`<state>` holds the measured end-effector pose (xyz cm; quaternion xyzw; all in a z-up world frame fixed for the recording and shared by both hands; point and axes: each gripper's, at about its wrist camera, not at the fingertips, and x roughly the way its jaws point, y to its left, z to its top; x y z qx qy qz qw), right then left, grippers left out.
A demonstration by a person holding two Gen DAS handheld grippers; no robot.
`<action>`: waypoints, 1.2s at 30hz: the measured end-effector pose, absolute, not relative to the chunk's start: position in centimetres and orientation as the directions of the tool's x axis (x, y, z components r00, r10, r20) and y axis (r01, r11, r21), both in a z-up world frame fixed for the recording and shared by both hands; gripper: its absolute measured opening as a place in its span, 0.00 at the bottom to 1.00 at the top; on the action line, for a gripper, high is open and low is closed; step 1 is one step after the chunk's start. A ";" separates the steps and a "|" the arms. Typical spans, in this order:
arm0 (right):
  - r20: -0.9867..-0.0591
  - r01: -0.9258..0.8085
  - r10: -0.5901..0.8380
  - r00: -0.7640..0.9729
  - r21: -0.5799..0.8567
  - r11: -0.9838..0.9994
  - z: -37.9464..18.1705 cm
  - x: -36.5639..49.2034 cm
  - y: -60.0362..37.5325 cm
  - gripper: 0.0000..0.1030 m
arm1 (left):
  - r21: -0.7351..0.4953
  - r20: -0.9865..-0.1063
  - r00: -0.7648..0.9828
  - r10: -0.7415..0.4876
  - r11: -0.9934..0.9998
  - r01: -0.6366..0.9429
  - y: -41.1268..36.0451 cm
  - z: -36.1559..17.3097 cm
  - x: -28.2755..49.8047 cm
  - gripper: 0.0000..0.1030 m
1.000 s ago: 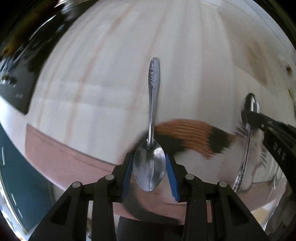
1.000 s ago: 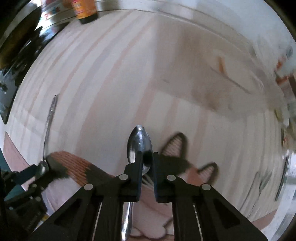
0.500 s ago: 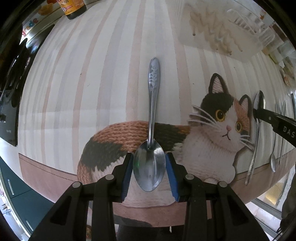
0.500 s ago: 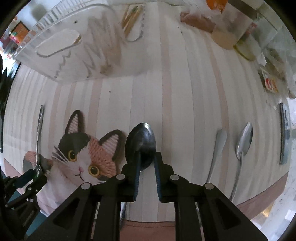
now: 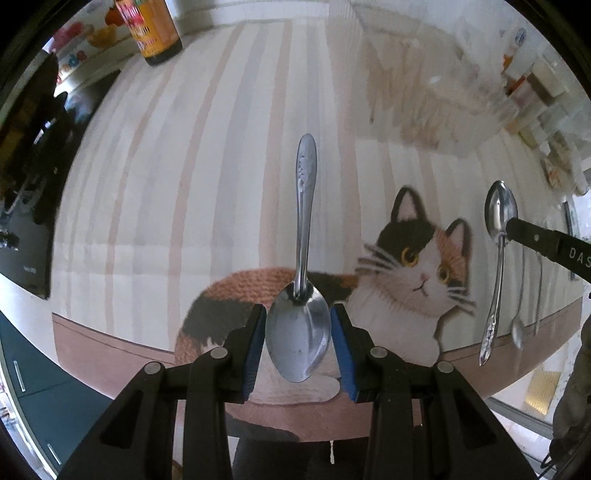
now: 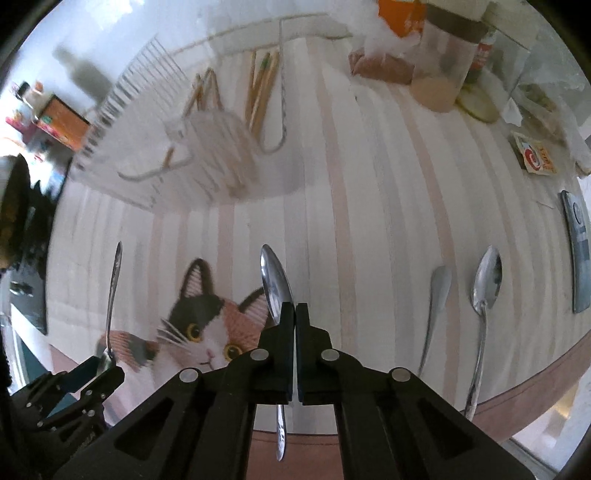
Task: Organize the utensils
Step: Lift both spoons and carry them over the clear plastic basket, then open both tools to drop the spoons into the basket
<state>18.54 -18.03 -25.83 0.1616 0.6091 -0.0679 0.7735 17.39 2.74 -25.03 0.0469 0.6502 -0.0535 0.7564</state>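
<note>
A polished steel spoon (image 5: 300, 325) with an embossed, tapering handle is clasped by its oval bowl between the blue-padded fingers of the left tool (image 5: 298, 341), which is parted only as far as the bowl's width; the handle is pointed away from the camera, above the cat picture (image 5: 417, 273) printed on the striped worktop (image 5: 155, 184). A second shiny spoon (image 6: 275, 282) is clenched edge-on in the right tool (image 6: 295, 314), whose black jaws have just been closing and are pressed nearly together on the thin metal just below the bowl; its bowl is seen just beyond the fingertips, over the cat's ear, and its handle hangs back beneath the tool. To the right of the cat, two more metal utensils (image 6: 461, 306) lie flat on the worktop, side by side and apart. Beyond the cat, a clear ribbed plastic rack (image 6: 177, 147) holding wooden chopsticks (image 6: 262, 85) is seen, blurred. An amber-labelled bottle (image 5: 155, 33) stands at the far left edge.
</note>
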 end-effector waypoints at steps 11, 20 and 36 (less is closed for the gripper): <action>-0.911 0.299 0.124 0.393 0.254 0.920 -19.4 18.4 -18.8 0.00 | -0.031 -0.958 0.279 -0.064 0.992 0.120 3.7 -18.4 17.2 0.31; -0.856 0.284 0.128 0.501 0.303 0.910 -14.0 22.1 -19.4 0.00 | -0.083 -0.901 0.409 -0.148 0.982 0.172 1.1 -11.0 20.4 0.31; -0.897 0.294 0.144 0.417 0.284 0.913 -16.4 37.7 -20.3 0.00 | -0.189 -0.939 0.254 -0.234 0.964 0.188 -6.0 -15.4 37.1 0.31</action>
